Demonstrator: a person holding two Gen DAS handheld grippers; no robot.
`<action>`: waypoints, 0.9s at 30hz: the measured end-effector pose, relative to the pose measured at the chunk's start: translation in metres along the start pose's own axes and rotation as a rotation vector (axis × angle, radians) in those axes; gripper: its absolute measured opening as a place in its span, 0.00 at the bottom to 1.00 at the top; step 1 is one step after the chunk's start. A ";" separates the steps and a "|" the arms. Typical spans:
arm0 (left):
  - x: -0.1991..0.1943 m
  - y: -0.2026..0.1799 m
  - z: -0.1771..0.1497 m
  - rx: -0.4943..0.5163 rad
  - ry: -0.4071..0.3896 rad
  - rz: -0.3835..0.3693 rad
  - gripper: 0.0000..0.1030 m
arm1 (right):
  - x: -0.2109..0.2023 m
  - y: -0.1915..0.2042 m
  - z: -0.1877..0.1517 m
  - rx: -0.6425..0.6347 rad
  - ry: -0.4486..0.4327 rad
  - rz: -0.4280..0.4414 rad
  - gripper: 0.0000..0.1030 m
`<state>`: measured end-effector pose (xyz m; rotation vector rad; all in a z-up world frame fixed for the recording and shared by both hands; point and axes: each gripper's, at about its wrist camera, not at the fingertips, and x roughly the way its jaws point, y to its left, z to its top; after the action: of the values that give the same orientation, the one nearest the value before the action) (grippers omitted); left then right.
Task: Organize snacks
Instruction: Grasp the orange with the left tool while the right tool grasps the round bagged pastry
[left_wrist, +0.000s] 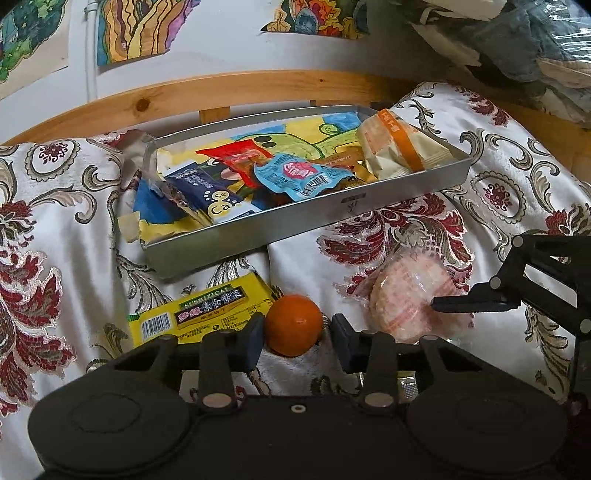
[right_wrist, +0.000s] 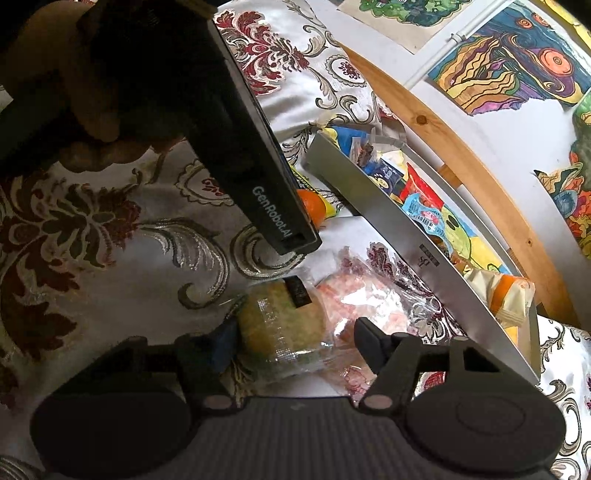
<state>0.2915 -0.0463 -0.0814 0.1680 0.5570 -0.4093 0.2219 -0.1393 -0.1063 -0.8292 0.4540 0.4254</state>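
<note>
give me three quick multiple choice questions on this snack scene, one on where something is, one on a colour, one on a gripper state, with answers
1. Where does the orange lie?
A. in the metal tray
B. on the bedspread between the left gripper's fingers
C. on the wooden rail

2. What colour is the flat packet next to the orange?
A. yellow
B. purple
C. white

3. How does the right gripper stand?
A. shut with nothing in it
B. out of view
C. open, with a wrapped greenish cake between its fingers

Answers:
1 B, the left wrist view shows the orange on the patterned bedspread in front of the metal tray, with the left gripper open around it.
2 A, its wrapper is yellow with a barcode.
3 C, the fingers stand wide on either side of the wrapped cake, not closed on it.
</note>
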 end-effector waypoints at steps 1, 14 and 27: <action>0.000 0.000 0.000 0.000 0.000 0.000 0.39 | 0.000 0.000 0.000 -0.002 0.000 0.000 0.68; -0.003 0.001 0.001 -0.014 -0.005 -0.002 0.34 | -0.003 0.006 0.002 -0.056 0.004 0.003 0.51; -0.008 -0.003 0.004 -0.023 -0.018 0.020 0.34 | -0.015 0.027 0.005 -0.254 -0.065 -0.128 0.51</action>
<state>0.2863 -0.0475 -0.0741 0.1477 0.5416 -0.3841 0.1960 -0.1215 -0.1115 -1.0805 0.2874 0.3943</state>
